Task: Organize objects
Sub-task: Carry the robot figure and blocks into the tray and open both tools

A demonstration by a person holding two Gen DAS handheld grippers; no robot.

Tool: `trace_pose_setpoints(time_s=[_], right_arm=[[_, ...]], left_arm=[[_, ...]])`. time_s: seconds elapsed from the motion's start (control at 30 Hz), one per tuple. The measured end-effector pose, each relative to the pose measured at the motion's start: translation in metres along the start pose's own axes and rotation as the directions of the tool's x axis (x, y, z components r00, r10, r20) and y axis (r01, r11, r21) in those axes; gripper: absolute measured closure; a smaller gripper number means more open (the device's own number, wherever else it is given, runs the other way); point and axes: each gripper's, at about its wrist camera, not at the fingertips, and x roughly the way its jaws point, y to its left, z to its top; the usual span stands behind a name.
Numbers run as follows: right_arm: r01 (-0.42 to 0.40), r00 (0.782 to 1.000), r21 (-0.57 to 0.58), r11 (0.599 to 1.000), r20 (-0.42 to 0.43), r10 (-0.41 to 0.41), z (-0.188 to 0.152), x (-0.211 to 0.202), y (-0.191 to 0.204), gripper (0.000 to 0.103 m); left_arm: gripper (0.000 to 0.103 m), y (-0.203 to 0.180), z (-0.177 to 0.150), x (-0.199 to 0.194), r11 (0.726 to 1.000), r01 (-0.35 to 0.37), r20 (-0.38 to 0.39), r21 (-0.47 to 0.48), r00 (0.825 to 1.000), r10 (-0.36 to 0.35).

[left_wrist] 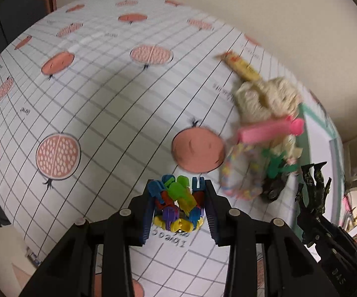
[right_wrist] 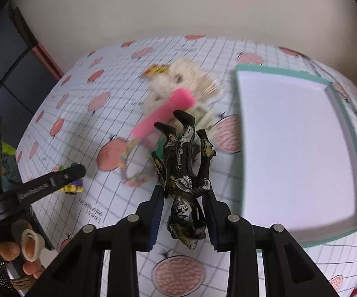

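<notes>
Left gripper: clamped on a cluster of bright plastic pieces, blue, green, red, purple and yellow, raised over the cloth. At 2 o'clock from it, a blurred heap: a bead ring, a pink stick across a cream plush, a yellow wrapper beyond, green bits just beside the ring.

Right gripper: closed on a black and gold figure around the torso, legs pointing to 12 o'clock, head toward the camera. Heap at 11 o'clock just past the feet: pink stick, plush, bead ring. At 2 o'clock a teal-rimmed white tray flat on the cloth, nothing seen inside it. At 9 o'clock the left gripper with the pieces, a bare hand on its handle.
</notes>
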Motion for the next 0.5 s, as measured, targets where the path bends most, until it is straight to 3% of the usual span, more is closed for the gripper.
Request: trace_pose_setpoints(time_s=[0.17, 0.5], right_arm=[[0.030, 0.998, 0.072, 0.997, 0.059, -0.035, 0.003, -0.015, -0.038, 0.069], [0.109, 0.989, 0.224, 0.968, 0.074, -0.128, -0.005, -0.029, -0.120, 0.069]], left_arm=[[0.064, 0.003, 0.023, 0.019, 0.997, 0.076, 0.054, -0.005, 0.996, -0.076], [0.064, -0.075, 0.017, 0.028, 0.974, 0.175, 0.082, 0.146, 0.979, -0.188]])
